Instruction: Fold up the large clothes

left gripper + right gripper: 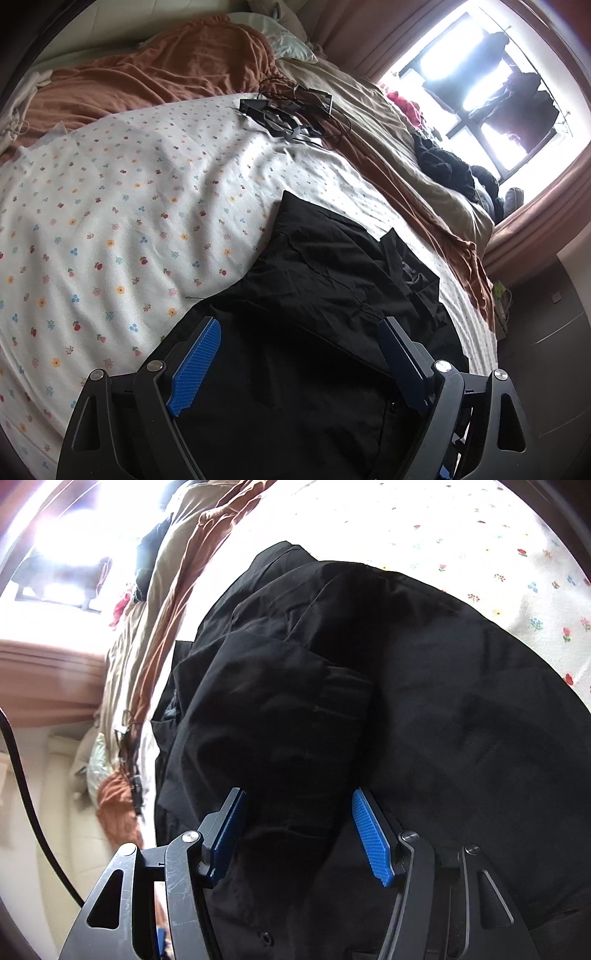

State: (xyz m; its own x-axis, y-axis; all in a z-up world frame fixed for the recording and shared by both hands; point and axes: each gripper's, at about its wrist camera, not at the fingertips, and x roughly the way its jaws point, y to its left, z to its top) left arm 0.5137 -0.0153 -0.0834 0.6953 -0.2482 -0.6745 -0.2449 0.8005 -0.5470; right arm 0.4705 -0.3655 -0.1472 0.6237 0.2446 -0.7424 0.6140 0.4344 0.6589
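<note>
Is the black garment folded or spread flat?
Partly folded: the black garment shows overlapping layers bunched on the flowered sheet, not one flat layer.

The shirt [325,295] lies on the bedsheet [110,221] at the near edge of the bed, partly folded over itself. Beyond it on the sheet sits a tangle of cables with a small device [291,114]. A blanket [147,74] is bunched behind the sheet, with a pillow [288,44] behind that. To the right, a quilt [406,147] runs along the bed's side beneath the window [491,92], and a clothes pile [450,166] rests on it.
</note>
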